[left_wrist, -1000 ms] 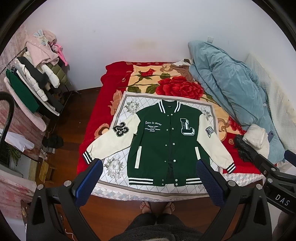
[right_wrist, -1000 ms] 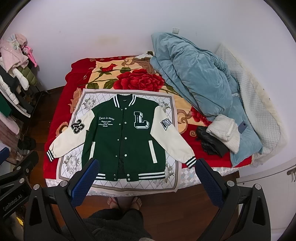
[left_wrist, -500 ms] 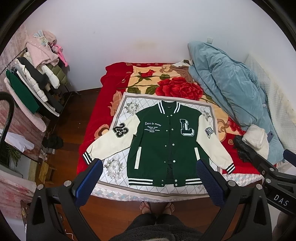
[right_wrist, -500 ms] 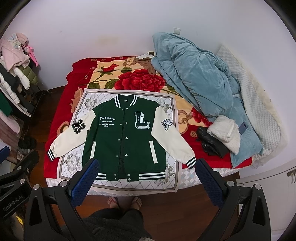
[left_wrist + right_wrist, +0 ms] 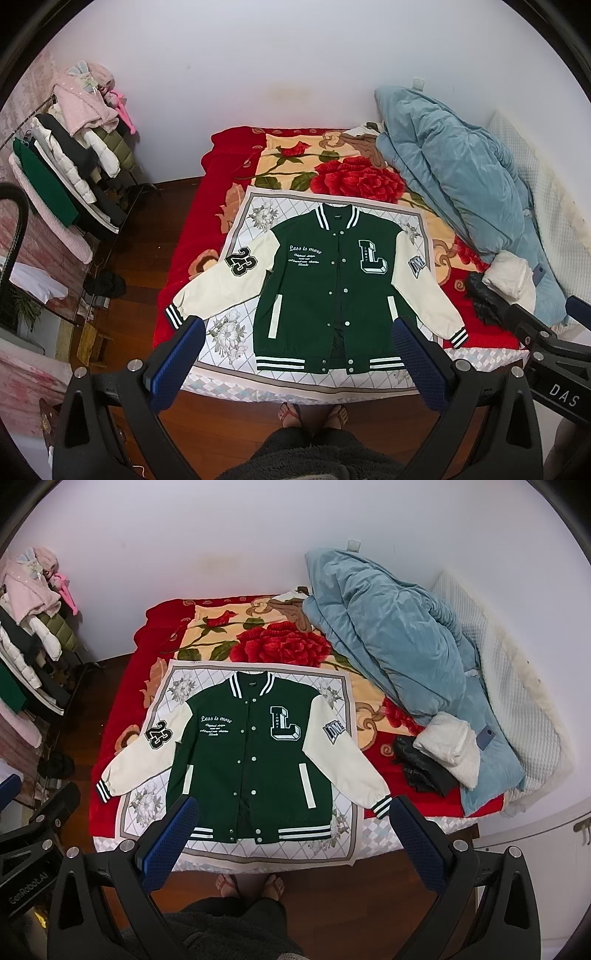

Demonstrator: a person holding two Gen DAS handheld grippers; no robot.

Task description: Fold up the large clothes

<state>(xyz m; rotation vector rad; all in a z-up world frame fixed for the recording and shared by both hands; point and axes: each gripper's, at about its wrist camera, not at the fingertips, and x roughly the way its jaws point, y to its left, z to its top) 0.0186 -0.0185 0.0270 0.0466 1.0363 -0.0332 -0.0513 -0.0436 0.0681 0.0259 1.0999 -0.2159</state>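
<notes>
Green varsity jacket lies flat, front up, sleeves spread, on a patterned cloth at the bed's near edge. Left gripper and right gripper hover above, jaws wide apart, empty.

One jacket lies on one bed, with two cream sleeves and two pockets. One blue quilt is at the far right. Two tools: left tool, right tool. Two feet show near.
</notes>
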